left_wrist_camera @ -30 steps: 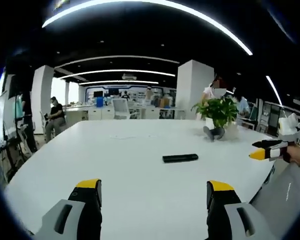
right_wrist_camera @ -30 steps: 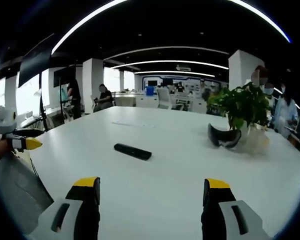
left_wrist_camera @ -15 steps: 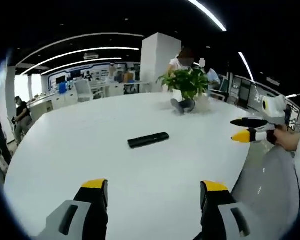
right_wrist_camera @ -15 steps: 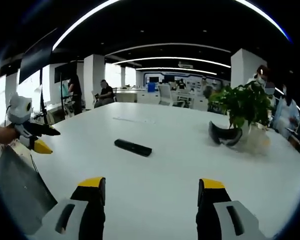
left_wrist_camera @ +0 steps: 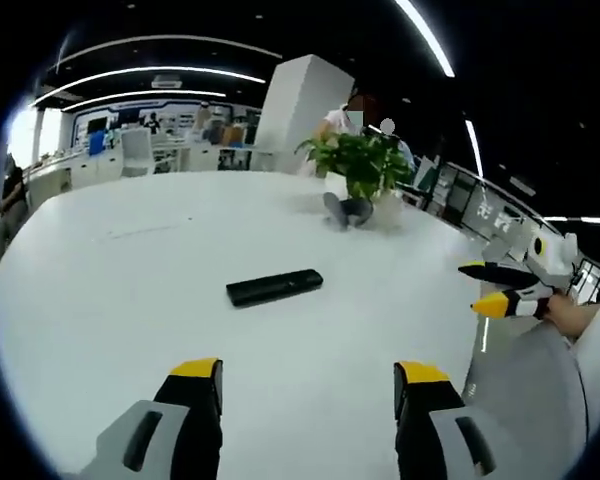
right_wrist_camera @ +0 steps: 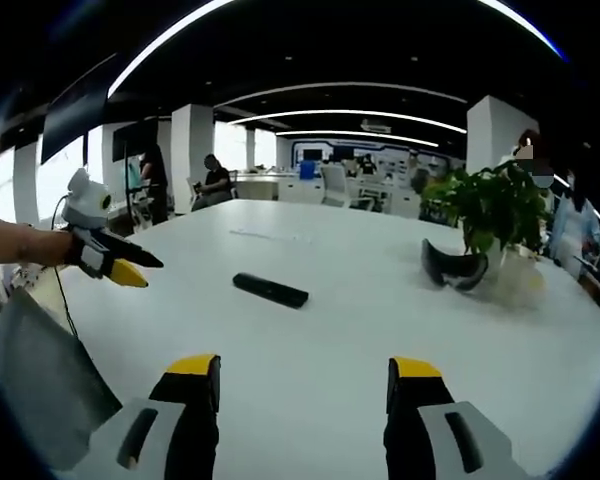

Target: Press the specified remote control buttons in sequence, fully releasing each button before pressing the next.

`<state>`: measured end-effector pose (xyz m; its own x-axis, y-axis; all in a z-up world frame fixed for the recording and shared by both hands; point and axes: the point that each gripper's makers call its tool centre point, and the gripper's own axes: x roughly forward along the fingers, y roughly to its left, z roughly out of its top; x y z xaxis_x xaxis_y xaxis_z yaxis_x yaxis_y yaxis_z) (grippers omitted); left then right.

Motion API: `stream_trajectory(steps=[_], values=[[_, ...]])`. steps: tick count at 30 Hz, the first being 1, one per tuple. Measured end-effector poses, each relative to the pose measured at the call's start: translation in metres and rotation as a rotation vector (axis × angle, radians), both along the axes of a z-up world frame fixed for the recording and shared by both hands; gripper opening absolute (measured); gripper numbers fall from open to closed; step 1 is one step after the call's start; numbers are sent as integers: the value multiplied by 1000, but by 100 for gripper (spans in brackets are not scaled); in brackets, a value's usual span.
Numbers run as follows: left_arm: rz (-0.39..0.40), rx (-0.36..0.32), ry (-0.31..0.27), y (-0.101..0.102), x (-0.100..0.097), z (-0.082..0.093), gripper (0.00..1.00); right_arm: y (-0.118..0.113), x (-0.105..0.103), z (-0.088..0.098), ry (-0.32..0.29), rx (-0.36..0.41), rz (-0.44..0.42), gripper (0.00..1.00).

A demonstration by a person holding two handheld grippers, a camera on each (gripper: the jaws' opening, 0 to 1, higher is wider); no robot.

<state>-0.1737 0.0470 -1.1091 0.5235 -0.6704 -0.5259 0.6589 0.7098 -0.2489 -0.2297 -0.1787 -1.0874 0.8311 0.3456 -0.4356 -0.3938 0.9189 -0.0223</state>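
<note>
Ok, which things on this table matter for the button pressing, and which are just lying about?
For the job:
- black remote control, flat on the white table
- left tongs, open, empty
- right tongs, open, empty

Just lying about:
- potted plant
- dark curved object beside the plant
- thin flat item farther back; cannot tell what it is

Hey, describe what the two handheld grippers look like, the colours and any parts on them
Each gripper has two black jaws capped with yellow tips, set on light grey bodies with slotted openings. The left gripper, seen from the right gripper view, has a white rounded part on top. The right gripper, seen in the left gripper view, looks the same: black jaws, yellow tip, white rounded top.
</note>
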Motion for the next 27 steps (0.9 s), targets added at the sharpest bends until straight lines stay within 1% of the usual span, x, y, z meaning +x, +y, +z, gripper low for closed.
stream_trajectory(steps=[3, 6, 8, 10, 12, 13, 16, 17, 19, 20, 21, 24, 27], values=[[-26, 14, 20, -6, 8, -5, 72, -1, 0, 0, 2, -1, -3, 66], [-65, 31, 56, -11, 14, -14, 72, -1, 0, 0, 2, 3, -4, 66], [-79, 51, 61, -12, 19, -18, 72, -2, 0, 1, -2, 3, -9, 66], [-134, 117, 58, -13, 26, -24, 72, -3, 0, 1, 0, 7, -13, 65], [-172, 168, 50, -14, 29, -28, 72, -2, 0, 0, 2, 10, -12, 65], [-204, 206, 32, -15, 33, -29, 72, -2, 0, 0, 2, 9, -10, 65], [-280, 292, 1, -16, 39, -36, 73, -1, 0, 0, 1, 3, -5, 64], [-312, 339, -22, -16, 42, -38, 73, -1, 0, 0, 3, 3, -5, 64], [-363, 393, -41, -19, 46, -41, 73, -2, 0, 0, 3, 6, -8, 64], [-377, 402, -43, -20, 47, -41, 73, -2, 0, 0, 1, 8, -11, 64], [-385, 394, -40, -24, 50, -41, 73, -3, 1, 1, -1, 9, -13, 64], [-407, 399, -20, -28, 59, -43, 73, -4, 1, 0, 1, 13, -19, 63], [-450, 443, -10, -28, 67, -47, 73, -5, 1, 0, 1, 14, -22, 63]])
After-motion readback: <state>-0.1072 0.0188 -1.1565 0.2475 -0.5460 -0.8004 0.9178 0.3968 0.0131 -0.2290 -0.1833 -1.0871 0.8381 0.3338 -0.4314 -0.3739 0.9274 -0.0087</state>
